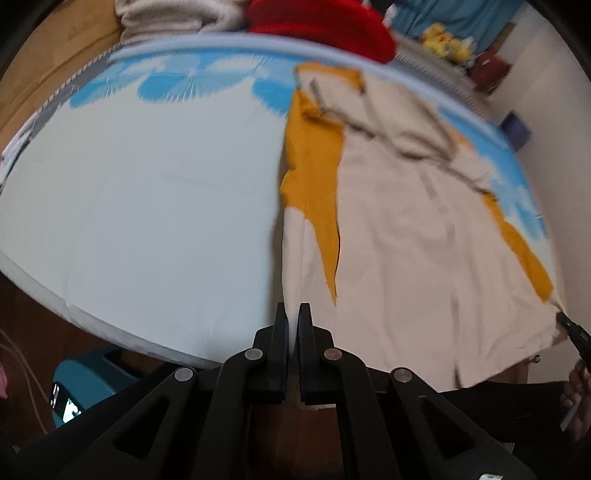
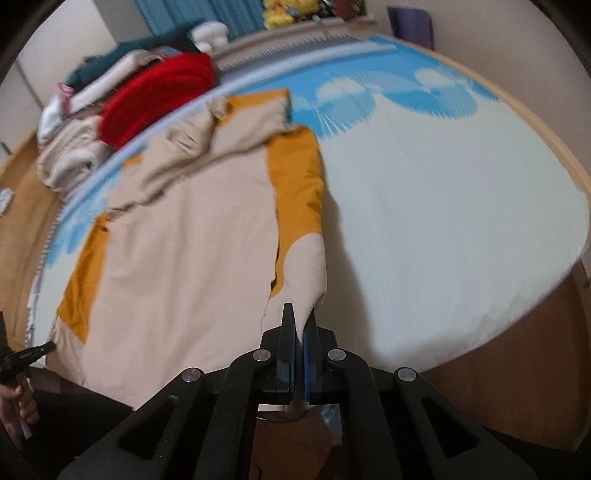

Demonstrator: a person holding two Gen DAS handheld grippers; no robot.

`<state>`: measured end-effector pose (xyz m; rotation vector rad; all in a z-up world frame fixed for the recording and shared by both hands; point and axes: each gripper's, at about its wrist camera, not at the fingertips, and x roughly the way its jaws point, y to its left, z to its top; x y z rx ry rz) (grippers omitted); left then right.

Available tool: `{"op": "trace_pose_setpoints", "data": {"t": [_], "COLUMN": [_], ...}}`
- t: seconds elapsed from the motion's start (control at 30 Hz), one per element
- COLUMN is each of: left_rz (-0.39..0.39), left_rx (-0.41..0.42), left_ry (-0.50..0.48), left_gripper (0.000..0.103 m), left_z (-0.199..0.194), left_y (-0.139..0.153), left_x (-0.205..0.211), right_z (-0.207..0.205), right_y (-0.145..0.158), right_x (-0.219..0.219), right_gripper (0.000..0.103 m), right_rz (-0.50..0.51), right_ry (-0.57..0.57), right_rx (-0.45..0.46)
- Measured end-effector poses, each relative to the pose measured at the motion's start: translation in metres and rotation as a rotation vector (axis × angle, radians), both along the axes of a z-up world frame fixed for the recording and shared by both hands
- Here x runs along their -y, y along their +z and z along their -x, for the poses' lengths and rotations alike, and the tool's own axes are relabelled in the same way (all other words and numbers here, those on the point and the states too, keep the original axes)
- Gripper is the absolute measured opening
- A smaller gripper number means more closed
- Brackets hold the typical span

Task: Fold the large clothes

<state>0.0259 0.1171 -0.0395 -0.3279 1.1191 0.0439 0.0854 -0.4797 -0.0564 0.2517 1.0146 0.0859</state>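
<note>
A large beige jacket [image 1: 417, 236] with mustard-yellow panels lies spread on the bed, hood end far from me; it also shows in the right wrist view [image 2: 192, 236]. My left gripper [image 1: 294, 314] is shut on the jacket's near hem corner at its left side. My right gripper [image 2: 303, 319] is shut on the near hem corner at the jacket's right side. Each gripper appears at the edge of the other's view, the right gripper [image 1: 570, 328] and the left gripper [image 2: 35, 352], pinching the cloth. The near hem hangs past the bed's edge.
The bed [image 1: 147, 192] has a pale sheet with a blue and white pattern along the far side [image 2: 388, 92]. A pile of clothes with a red garment [image 2: 155, 92] and beige folded items [image 1: 166, 18] sits beyond the bed. A teal object [image 1: 85, 384] stands on the wooden floor.
</note>
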Motion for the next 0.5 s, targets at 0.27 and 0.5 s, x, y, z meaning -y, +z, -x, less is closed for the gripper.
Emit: {"op": "trace_pose_setpoints", "data": {"t": [0.27,0.5], "left_rz": [0.111,0.188], "left_rx": [0.111,0.17], "left_ry": [-0.046,-0.031], "left_gripper": [0.002,0.002], "left_z": [0.042,0.085], "left_y": [0.047,0.074], "left_x": [-0.008,-0.037], "right_z": [0.023,0.071], "right_y": [0.064,0.116], "right_x": [0.0,0.01], "right_gripper": [0.003,0.002], "right_rz": [-0.055,-0.107], "right_ry": [0.043,0.084], "right_rx": [0.125,0.229]}}
